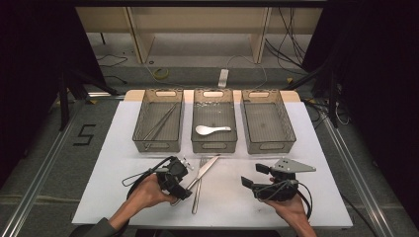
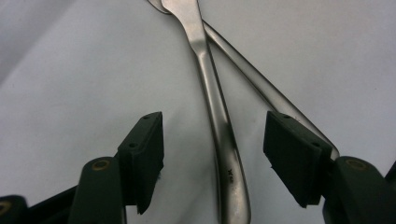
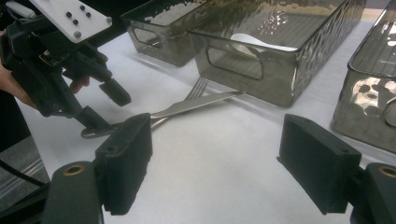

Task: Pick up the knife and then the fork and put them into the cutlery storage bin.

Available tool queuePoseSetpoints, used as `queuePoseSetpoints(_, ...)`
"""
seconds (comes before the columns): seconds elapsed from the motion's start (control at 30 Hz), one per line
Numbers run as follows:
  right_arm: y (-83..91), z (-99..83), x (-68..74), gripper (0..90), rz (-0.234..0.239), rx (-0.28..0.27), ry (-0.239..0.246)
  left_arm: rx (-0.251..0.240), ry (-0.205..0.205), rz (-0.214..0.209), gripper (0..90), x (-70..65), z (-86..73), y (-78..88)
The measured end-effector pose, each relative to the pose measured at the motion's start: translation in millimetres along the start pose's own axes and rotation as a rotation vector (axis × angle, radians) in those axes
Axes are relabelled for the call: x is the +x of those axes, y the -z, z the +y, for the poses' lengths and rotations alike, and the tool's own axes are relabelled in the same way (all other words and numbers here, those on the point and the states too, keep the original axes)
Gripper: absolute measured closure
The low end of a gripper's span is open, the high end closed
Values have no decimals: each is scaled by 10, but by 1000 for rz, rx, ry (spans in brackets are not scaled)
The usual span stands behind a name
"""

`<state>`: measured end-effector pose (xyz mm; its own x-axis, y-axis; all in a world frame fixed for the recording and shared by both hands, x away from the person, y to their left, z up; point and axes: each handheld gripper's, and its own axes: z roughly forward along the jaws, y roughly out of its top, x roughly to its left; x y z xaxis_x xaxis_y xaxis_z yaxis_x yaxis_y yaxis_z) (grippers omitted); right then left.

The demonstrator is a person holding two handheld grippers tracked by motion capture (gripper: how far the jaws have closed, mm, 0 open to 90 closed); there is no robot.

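The left gripper [image 2: 212, 161] straddles the fork [image 2: 219, 140] handle near the table's front, jaws spread, pads clear of it. The knife [image 1: 207, 167] crosses the fork. The right gripper [image 3: 215, 170] hovers wide open, empty.

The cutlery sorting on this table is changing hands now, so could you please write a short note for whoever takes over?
Left tongs: open, astride the handle of the knife, pads not pressing yet.
Right tongs: open, holding nothing, over bare table.
The knife lies crossed with the fork in front of the middle bin.
Done: chopsticks in the left bin, white spoon in the middle bin.
Left: knife and fork still unsorted; right bin looks empty.
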<state>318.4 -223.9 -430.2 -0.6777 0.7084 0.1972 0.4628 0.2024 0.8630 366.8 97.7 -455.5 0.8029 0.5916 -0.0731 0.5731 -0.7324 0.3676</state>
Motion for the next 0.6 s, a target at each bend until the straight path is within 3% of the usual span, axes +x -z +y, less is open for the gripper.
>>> queuePoseSetpoints(0.6, -36, 13, 52, 270, 11, 19, 23, 41, -16, 10, 577, -10, 0, -85)
